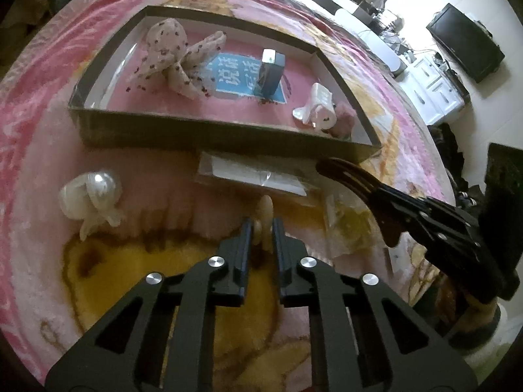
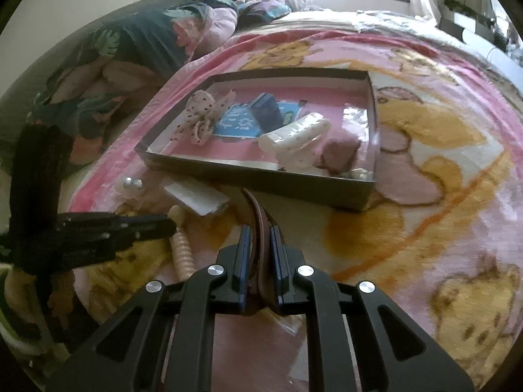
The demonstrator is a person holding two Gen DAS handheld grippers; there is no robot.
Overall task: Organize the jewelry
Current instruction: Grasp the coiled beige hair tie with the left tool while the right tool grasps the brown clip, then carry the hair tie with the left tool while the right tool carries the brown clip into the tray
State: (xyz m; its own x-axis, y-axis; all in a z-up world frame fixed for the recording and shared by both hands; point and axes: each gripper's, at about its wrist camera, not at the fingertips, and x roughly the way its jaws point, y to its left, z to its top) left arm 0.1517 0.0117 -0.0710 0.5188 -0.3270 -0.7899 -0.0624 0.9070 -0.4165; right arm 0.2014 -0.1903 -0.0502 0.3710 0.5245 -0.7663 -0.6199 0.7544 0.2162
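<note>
Both tools are clenched on something. Left tool (image 1: 261, 228) grips a cream ribbed hair clip (image 1: 264, 219) crosswise near one end; its long axis runs roughly away from the camera toward the box, and in the right wrist view the ribbed length (image 2: 183, 251) trails back on the blanket (image 2: 425, 196). Right tool (image 2: 260, 238) pinches a dark brown curved clip (image 2: 258, 219), whose tip arcs ahead toward the near wall of the shallow dark box (image 2: 261, 181). That box lies straight ahead of both tools, holding a spotted fabric bow (image 1: 173, 55), a small dark case (image 1: 269, 72) and a white claw clip (image 1: 315, 106). Of the two, the right tool's clip appears closer to the box wall, so it looks better placed to drop first. A pearly bow (image 1: 90, 196) and a flat clear packet (image 1: 255, 174) lie on the blanket outside the box.
</note>
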